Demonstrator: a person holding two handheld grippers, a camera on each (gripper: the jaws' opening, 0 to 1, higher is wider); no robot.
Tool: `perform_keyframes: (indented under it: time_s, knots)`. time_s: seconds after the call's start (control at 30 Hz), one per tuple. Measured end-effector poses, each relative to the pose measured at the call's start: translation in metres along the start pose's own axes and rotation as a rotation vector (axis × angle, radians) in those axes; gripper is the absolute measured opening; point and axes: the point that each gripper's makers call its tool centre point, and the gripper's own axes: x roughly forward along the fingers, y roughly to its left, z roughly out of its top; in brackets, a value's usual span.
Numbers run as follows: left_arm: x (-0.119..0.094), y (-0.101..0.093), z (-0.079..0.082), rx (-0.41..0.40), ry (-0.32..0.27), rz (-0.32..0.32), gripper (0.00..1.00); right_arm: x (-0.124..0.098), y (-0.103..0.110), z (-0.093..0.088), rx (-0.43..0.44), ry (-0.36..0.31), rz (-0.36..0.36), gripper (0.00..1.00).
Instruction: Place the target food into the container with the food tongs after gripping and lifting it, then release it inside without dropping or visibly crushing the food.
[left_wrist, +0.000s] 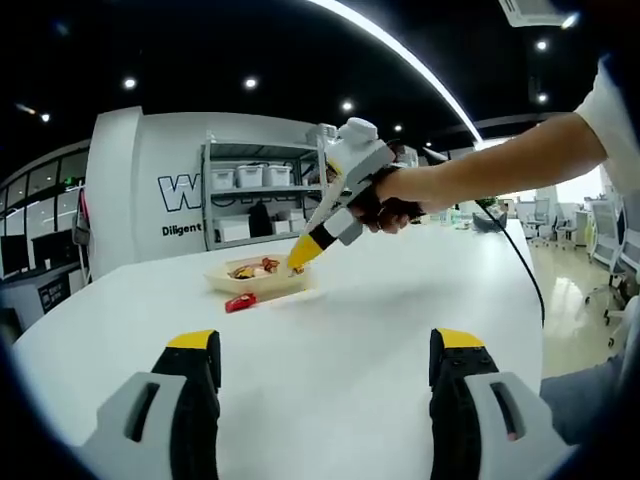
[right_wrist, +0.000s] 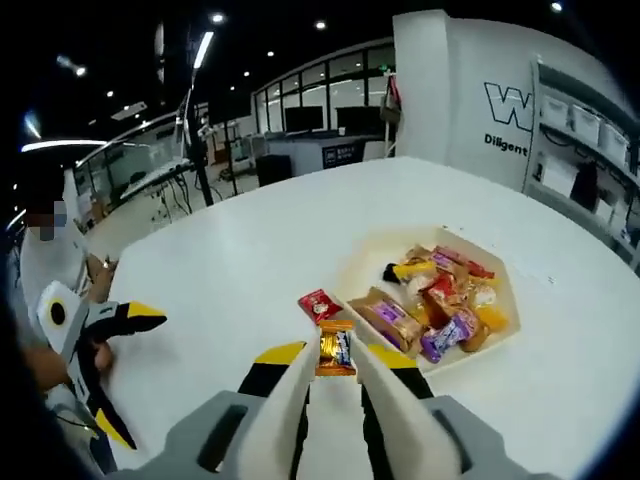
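**A:** Start at the right gripper (right_wrist: 335, 362). What are the jaws doing?

**B:** They are clenched on a small orange-and-blue wrapped snack (right_wrist: 335, 349), pinched between the yellow tips. The wrapper stands up out of the jaws, its long axis running along them, and it shows no squashing that I can make out.

**A:** And where does the container lie from there?

**B:** Ahead and to the right in the right gripper view. The shallow cream tray (right_wrist: 507, 300) sits on the white table (right_wrist: 230, 260), its near rim just beyond the fingertips. It already carries a heap of wrapped snacks (right_wrist: 440, 300). A red wrapped sweet (right_wrist: 320, 304) lies on the table just outside the tray's near left edge, close to the held snack.

**A:** So the move turns on what?

**B:** A short carry forward and right, I'd judge, far enough that the snack clears the rim before the jaws let go; release too early and it lands beside the red sweet instead.

**A:** The left gripper (left_wrist: 328, 375)?

**B:** Jaws spread wide with nothing between them, hanging over bare table well back from the tray. The right is plainly the nearer one, and in the left gripper view its tips (left_wrist: 300, 252) hang at the tray's edge.
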Motion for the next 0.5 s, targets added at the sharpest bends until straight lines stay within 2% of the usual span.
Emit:
perform_keyframes:
  time_s: [0.27, 0.5]
  knots:
    - [-0.001, -0.002, 0.001, 0.000, 0.000, 0.003, 0.85, -0.004, -0.033, 0.016, 0.027, -0.018, -0.055, 0.13]
    - [0.000, -0.001, 0.000, 0.002, 0.004, 0.004, 0.85, 0.015, -0.054, 0.007, 0.047, 0.001, -0.085, 0.14]
